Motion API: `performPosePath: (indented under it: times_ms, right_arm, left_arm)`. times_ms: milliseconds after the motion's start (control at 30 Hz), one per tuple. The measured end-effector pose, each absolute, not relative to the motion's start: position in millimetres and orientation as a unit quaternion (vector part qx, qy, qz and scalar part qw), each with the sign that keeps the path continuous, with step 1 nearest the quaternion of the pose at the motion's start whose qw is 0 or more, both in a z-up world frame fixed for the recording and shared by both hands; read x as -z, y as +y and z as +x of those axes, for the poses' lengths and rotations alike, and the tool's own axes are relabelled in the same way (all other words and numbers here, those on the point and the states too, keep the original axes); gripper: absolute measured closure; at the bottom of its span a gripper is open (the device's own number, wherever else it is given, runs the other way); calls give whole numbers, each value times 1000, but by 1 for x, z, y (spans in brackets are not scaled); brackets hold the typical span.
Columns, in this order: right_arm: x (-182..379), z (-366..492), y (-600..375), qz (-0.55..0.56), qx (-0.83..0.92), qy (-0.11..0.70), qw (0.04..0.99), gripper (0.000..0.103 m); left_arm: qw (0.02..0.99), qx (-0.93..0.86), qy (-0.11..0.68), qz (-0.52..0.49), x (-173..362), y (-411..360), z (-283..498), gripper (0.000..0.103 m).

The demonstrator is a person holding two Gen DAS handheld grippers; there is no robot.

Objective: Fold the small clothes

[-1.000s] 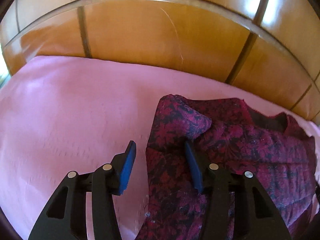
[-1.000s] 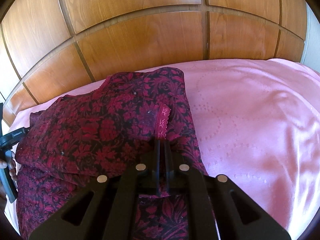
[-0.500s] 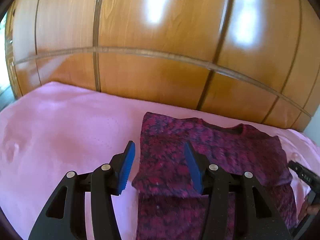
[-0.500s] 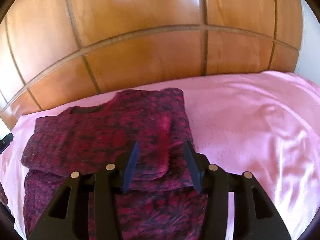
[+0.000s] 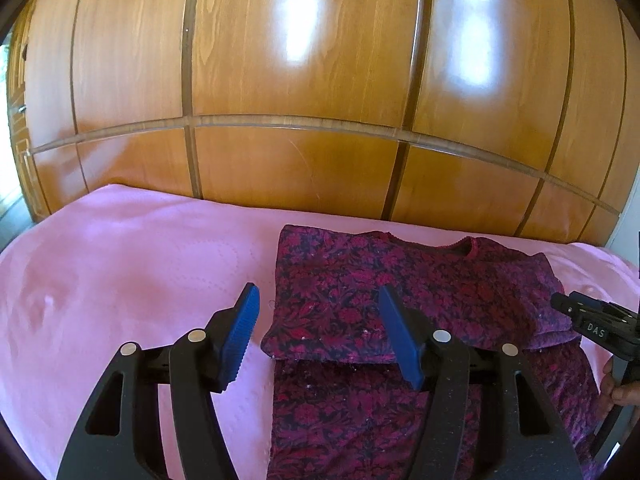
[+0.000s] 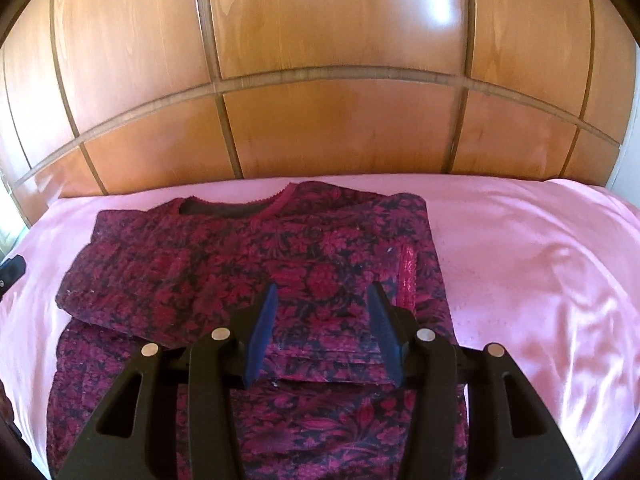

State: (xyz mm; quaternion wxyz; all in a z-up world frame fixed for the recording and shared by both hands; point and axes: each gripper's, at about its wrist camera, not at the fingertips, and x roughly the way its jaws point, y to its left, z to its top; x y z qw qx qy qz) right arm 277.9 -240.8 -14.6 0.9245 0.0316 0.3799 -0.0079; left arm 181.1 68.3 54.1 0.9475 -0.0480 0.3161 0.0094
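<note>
A dark red flower-patterned top (image 5: 404,292) (image 6: 248,264) lies flat on the pink bedsheet (image 5: 120,272) (image 6: 520,264), both sleeves folded in across its chest and the neckline toward the headboard. My left gripper (image 5: 316,316) hovers above the garment's left edge; its jaws are opening and nothing is between the blue pads. My right gripper (image 6: 322,312) hangs open over the folded right sleeve, holding nothing. The right gripper's black tip (image 5: 588,320) also shows at the right edge of the left wrist view.
A glossy wooden headboard (image 5: 320,120) (image 6: 340,100) rises directly behind the bed. Bare pink sheet stretches left of the garment in the left wrist view and right of it in the right wrist view. A person's fingers (image 5: 624,392) show at the far right.
The right gripper let go of the folded sleeve and opened. Both grippers rose and drew back from the garment, which now lies flat; the left jaws have widened slightly.
</note>
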Motion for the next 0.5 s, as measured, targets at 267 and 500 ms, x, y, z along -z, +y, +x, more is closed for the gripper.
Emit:
performPosePath:
  times_ms: [267,500]
  right_arm:
    - [43,284,-258,44,23,401,915,58]
    - [50,284,-262,52,18,393,918,57]
  left_arm:
    - [943,-9,330,-34,-38,63,190,42]
    - [941,-5,338,-27,-25,59,197,42]
